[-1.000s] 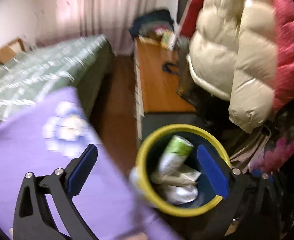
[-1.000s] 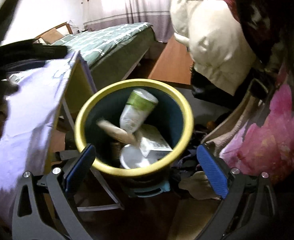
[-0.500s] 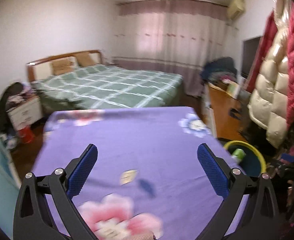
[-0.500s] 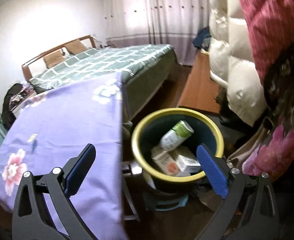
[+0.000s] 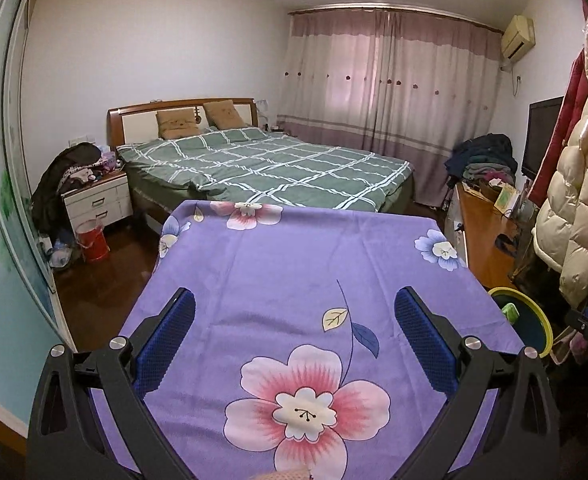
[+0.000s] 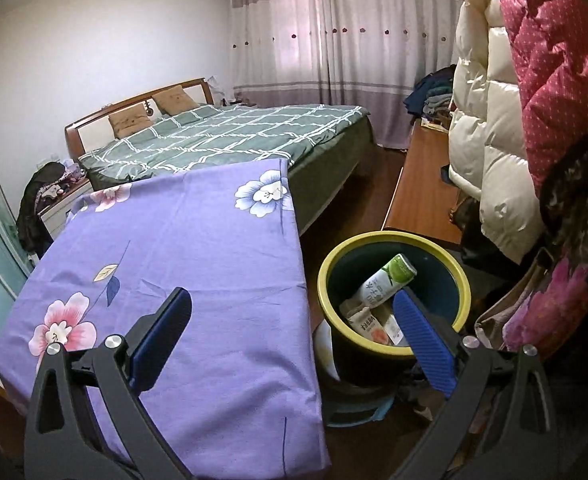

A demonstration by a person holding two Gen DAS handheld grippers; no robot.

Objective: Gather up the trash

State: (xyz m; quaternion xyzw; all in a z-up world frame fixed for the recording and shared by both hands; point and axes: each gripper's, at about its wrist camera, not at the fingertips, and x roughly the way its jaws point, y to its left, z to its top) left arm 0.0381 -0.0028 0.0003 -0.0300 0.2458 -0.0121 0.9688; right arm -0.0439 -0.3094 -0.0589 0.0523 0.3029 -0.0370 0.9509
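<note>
The left gripper (image 5: 294,344) is held over a table covered by a purple floral cloth (image 5: 294,264), its blue fingers spread wide with nothing between them. The right gripper (image 6: 292,330) is likewise spread and empty, one finger seen over the cloth's right part and the other over the bin. The yellow-rimmed trash bin (image 6: 394,240) stands on the floor just beside the table's right edge, where the cloth hangs down. Inside it a green-and-white bottle (image 6: 386,280) is seen leaning against the wall, with cartons and packets (image 6: 370,322) below it. To the right of the bin, hanging padded coats (image 6: 490,152) crowd the passage. A low wooden cabinet (image 6: 422,196) runs along the right wall behind the bin. A strip of dark floor is left open between cabinet and bed (image 5: 270,164). Farther left a nightstand (image 5: 98,200) and a red bucket (image 5: 92,240) are seen; curtains (image 5: 386,80) close the far wall
</note>
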